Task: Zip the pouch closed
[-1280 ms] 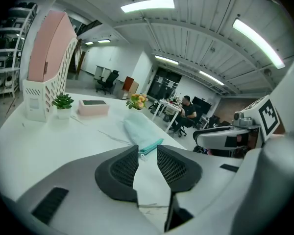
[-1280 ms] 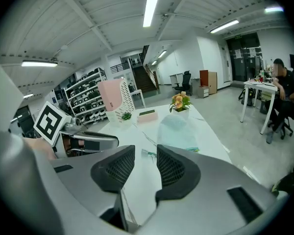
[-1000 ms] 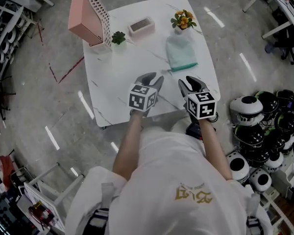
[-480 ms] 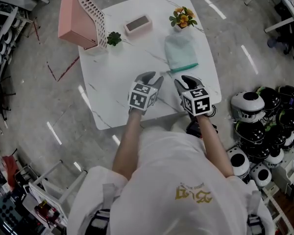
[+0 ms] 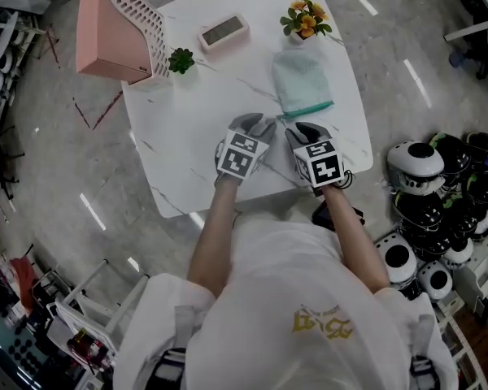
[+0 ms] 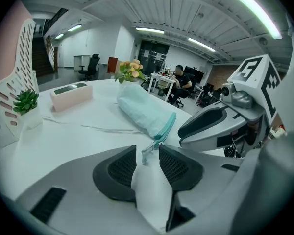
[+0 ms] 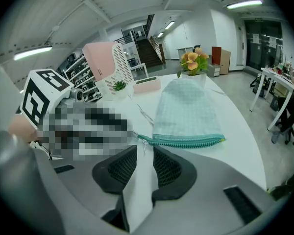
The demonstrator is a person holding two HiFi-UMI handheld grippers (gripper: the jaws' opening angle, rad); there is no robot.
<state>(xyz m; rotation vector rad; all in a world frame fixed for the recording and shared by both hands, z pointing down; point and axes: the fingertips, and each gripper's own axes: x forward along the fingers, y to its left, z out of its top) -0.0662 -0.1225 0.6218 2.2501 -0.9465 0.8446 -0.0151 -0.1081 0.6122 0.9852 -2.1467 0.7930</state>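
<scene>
Mint-green pouch [image 5: 301, 80] lies flat on the white marble table [image 5: 187, 145], on the right side of it. Its teal zipper [image 5: 307, 110] edge faces the person. Both tongs sit side by side right at the zip's left end.

On the left gripper [image 5: 256, 123] the jaws are apart w/ a medium gap and have just been opening a bit. The zip pull [image 6: 149, 150] shows in the gap at the tips, but the pads aren't pressing on it afaict, so nothing's held.

On the right gripper [image 5: 301, 128] the jaws have just been closing. The gap's narrower now but def not together. The zip's end sits right off the tips in the right gripper view, and it's not clamped there either.

Can't tell if any tip touches the tabletop.

Further back on the table:
- pink file rack [image 5: 114, 27]
- small green plant [image 5: 180, 59]
- pink box [image 5: 223, 32]
- pot of orange flowers [image 5: 306, 19], just behind the pouch
</scene>
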